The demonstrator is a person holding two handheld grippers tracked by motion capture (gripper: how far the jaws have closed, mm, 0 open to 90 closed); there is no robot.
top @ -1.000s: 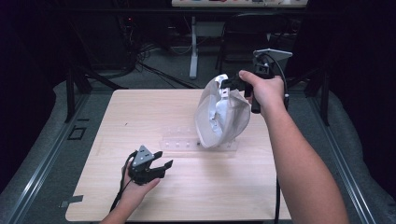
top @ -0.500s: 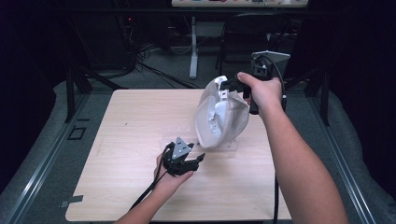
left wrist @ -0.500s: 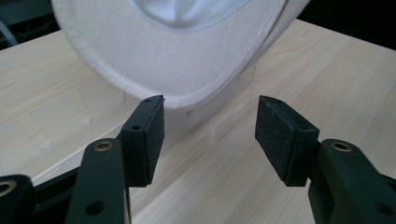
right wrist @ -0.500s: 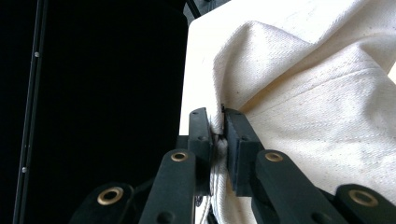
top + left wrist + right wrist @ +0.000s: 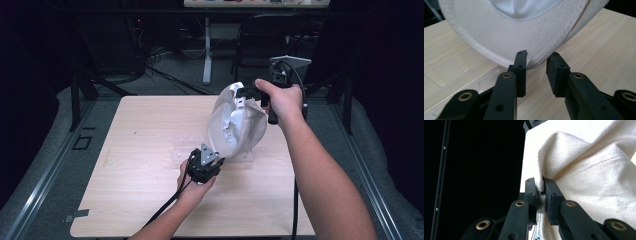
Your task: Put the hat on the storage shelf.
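A cream fabric cap (image 5: 239, 124) hangs tilted above the wooden table (image 5: 140, 125), its white lining facing the left. My right gripper (image 5: 248, 94) is shut on the cap's upper back edge; in the right gripper view the cloth (image 5: 594, 177) is pinched between the jaws of the right gripper (image 5: 539, 187). My left gripper (image 5: 214, 160) is open just below the cap's lowest edge. In the left gripper view the curved brim (image 5: 524, 32) dips to the tips of the left gripper (image 5: 536, 61), and its stitched rim sits at the gap between the jaws.
A flat clear plastic piece (image 5: 182, 152) lies on the table under the cap. Dark floor, a metal rail (image 5: 45, 185) and stand legs (image 5: 206, 50) surround the table. A cable (image 5: 165, 205) trails from the left gripper toward the front edge.
My left gripper has moved right and forward from the table's front left up to the cap's lower edge. The right gripper and cap have stayed in place.
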